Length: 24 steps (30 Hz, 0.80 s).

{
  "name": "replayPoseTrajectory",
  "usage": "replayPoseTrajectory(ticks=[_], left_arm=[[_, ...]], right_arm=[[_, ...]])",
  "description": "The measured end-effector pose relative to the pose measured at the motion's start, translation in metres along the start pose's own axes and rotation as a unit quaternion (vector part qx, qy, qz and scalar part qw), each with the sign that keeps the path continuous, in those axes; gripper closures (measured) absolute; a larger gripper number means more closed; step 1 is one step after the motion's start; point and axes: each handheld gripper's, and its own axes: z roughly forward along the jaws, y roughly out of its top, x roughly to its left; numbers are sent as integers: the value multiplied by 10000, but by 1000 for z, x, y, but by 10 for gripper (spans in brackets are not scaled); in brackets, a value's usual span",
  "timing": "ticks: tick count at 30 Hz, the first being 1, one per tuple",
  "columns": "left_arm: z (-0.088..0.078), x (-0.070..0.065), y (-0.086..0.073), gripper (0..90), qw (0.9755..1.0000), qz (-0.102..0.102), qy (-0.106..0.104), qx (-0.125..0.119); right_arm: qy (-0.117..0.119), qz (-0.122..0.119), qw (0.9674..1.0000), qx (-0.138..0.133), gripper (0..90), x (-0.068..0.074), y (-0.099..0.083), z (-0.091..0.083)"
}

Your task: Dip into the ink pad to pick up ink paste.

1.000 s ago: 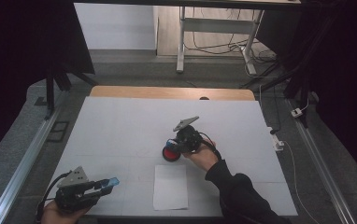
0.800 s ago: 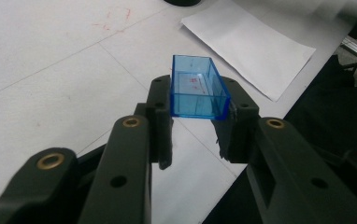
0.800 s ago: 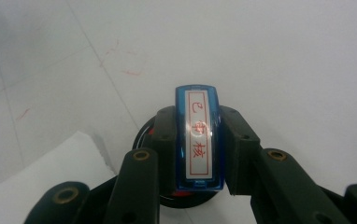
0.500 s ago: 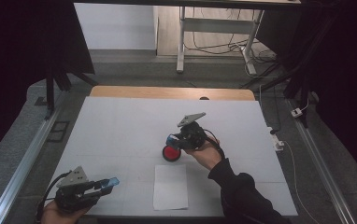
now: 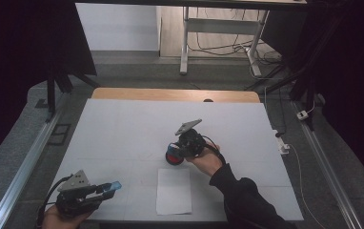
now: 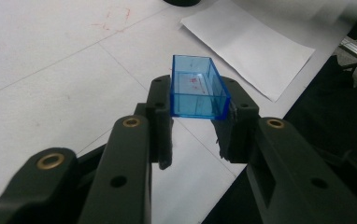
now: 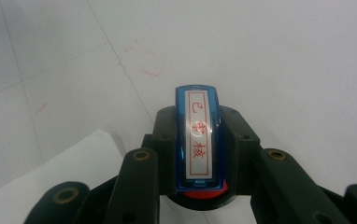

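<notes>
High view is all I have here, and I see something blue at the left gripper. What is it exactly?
Observer: The left gripper is shut on a clear blue plastic cap, an open rectangular shell with faint red ink marks inside.
Operator: And what is in the right gripper?
Observer: The right gripper is shut on a blue stamp. Its top carries a white label with three red characters in a red frame.
Operator: Is there anything red under the stamp?
Observer: Yes, a red round ink pad in a black case sits just below the stamp's near end, between the jaws.
Operator: Where is the sheet of paper from there?
Observer: The white paper lies at that view's lower left, beside the right gripper.
</notes>
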Motion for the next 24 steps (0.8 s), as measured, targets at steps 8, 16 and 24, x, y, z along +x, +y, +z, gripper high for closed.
replayPoseTrajectory(ticks=[8,16,24], left_arm=[[0,0,0,689,10000,-13,-1,-3],[0,1,0,689,10000,-32,-4,3],[0,1,0,689,10000,-56,-1,8]], right_arm=[[-28,-23,10000,61,702,0,-1,5],[-127,-6,9998,158,707,3,-1,8],[-471,-365,9980,205,709,16,1,10]])
